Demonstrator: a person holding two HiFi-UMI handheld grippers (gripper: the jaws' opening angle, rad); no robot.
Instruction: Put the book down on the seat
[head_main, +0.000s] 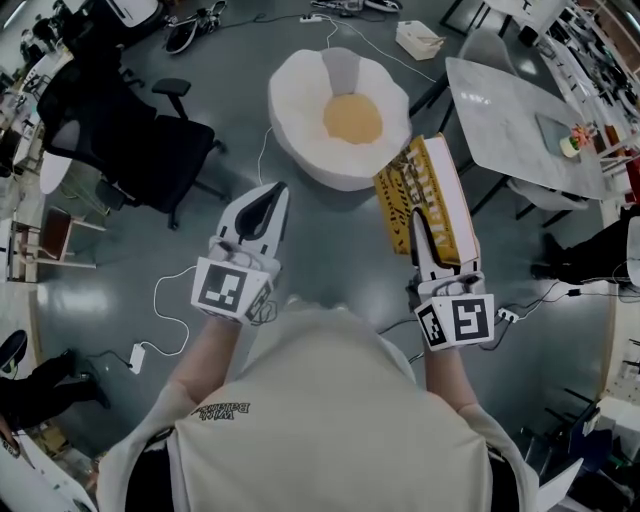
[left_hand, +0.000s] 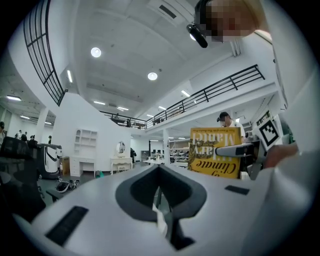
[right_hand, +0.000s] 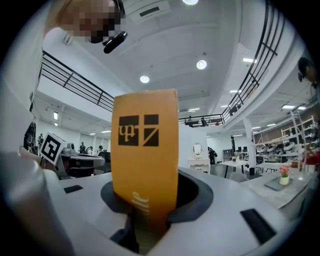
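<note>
My right tongs (head_main: 426, 226) clamp the book (head_main: 398, 192), held short of the seat (head_main: 296, 108) — not yet set down; my left tongs (head_main: 268, 203) are pressed together, empty.

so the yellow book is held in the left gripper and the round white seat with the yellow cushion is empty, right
No. The yellow book is held in the right gripper, not the left gripper, as the right gripper view shows. The round white seat is empty.

Cannot see the lower end of the book (head_main: 400, 195), buried between the right tongs (head_main: 426, 225); cannot read the blurred lettering low on its spine; cannot make out the distant people (right_hand: 83, 147), too small.
</note>
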